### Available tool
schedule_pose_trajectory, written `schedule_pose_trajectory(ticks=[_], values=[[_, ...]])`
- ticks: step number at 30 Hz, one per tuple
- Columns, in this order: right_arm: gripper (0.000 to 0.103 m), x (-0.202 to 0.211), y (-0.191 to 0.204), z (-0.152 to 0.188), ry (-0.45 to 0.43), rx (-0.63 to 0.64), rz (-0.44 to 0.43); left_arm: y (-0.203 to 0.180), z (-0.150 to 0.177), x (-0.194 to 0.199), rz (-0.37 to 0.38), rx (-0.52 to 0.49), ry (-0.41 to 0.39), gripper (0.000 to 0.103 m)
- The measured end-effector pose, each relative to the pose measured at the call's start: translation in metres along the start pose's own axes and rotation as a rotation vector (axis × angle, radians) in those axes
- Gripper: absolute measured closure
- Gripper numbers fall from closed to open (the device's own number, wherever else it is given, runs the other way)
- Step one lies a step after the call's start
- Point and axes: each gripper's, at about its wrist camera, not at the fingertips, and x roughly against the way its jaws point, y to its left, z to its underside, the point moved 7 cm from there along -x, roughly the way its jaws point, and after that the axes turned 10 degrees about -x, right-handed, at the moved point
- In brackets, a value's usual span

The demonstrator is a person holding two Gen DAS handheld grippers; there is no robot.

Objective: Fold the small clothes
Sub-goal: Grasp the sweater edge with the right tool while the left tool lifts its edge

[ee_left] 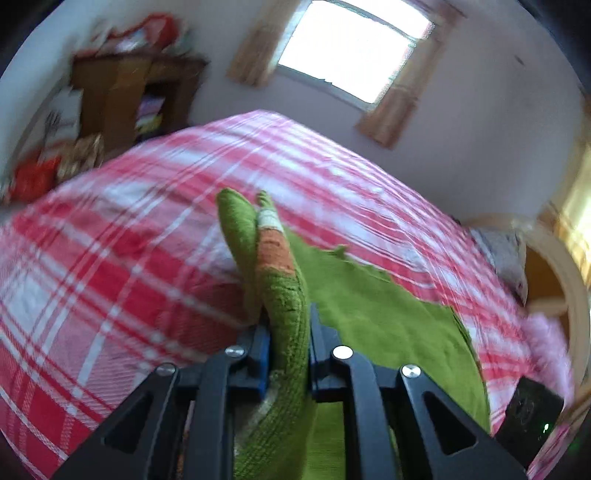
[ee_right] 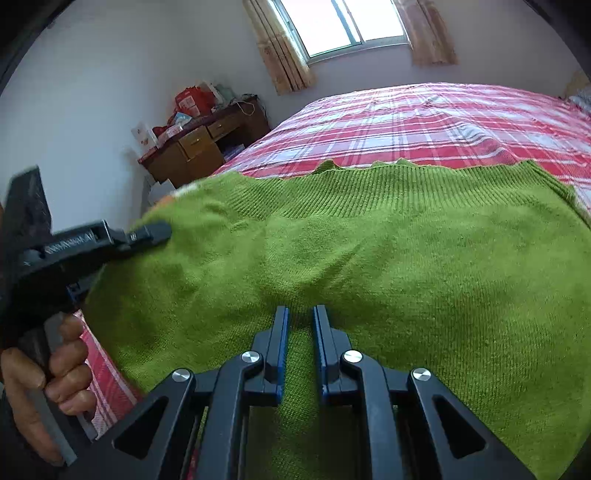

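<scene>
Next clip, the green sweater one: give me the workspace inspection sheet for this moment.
Surface: bed covered with a red, pink and white plaid sheet.
Job's things: green knit sweater spread on the bed; its sleeve, with an orange and white band, is lifted.
Clutter: nothing seen on the bed besides the sweater.
Grippers: left gripper shut on the sleeve; right gripper over the sweater body, jaws nearly shut, nothing seen pinched between them. A hand holds the left gripper's handle.
Cables: white cord on the desk.
Surroundings: wooden desk piled with red boxes, window with curtains, pale walls.
</scene>
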Motion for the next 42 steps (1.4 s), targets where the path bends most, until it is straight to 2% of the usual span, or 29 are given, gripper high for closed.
schedule_pose_trajectory(ticks=[2,6,9,14,16,17,18,19,20,22,26,28,29,30,31,36,42], values=[[0.090,0.002,-0.002,0.000,-0.008,-0.017,-0.014,-0.024,0.000,-0.001,0.005,-0.084,-0.004,0.088],[0.089,0.010,-0.011,-0.001,-0.018,-0.082,-0.065,-0.055,0.018,-0.017,0.030,-0.201,0.043,0.088],[0.089,0.022,-0.026,-0.002,-0.024,-0.148,-0.087,-0.061,0.032,-0.031,0.028,-0.230,0.081,0.088],[0.089,0.030,-0.040,-0.016,0.012,-0.174,-0.109,-0.061,0.037,-0.027,0.005,-0.261,0.060,0.088],[0.080,0.029,-0.039,-0.033,0.036,-0.204,-0.155,-0.060,0.036,-0.025,0.010,-0.256,0.054,0.088],[0.063,0.028,-0.037,-0.041,0.041,-0.220,-0.184,-0.059,0.036,-0.025,0.010,-0.261,0.051,0.088],[0.040,0.025,-0.034,-0.051,0.043,-0.236,-0.220,-0.061,0.038,-0.026,0.007,-0.268,0.049,0.088],[0.033,0.021,-0.029,-0.061,0.047,-0.248,-0.252,-0.063,0.038,-0.027,0.004,-0.276,0.047,0.088],[0.030,0.017,-0.023,-0.069,0.049,-0.252,-0.273,-0.066,0.040,-0.029,0.002,-0.280,0.044,0.088],[0.030,-0.001,-0.013,-0.081,0.089,-0.242,-0.302,-0.066,0.041,-0.029,0.006,-0.281,0.041,0.088],[0.030,-0.047,0.004,-0.094,0.189,-0.174,-0.235,-0.067,0.042,-0.027,0.016,-0.280,0.036,0.088],[0.030,-0.063,0.013,-0.096,0.212,-0.116,-0.211,-0.067,0.043,-0.026,0.022,-0.280,0.035,0.088],[0.038,-0.067,0.018,-0.097,0.208,-0.086,-0.203,-0.067,0.043,-0.026,0.024,-0.282,0.036,0.088],[0.068,-0.070,0.023,-0.098,0.197,-0.053,-0.189,-0.067,0.043,-0.025,0.023,-0.285,0.036,0.088],[0.081,-0.071,0.024,-0.099,0.195,-0.041,-0.176,-0.068,0.042,-0.025,0.021,-0.288,0.038,0.088],[0.087,-0.063,0.018,-0.103,0.153,-0.024,-0.157,-0.080,0.039,-0.017,0.001,-0.330,0.028,0.088],[0.087,-0.021,-0.004,-0.119,0.099,-0.053,-0.192,-0.125,0.030,-0.006,0.044,-0.368,0.008,0.088]])
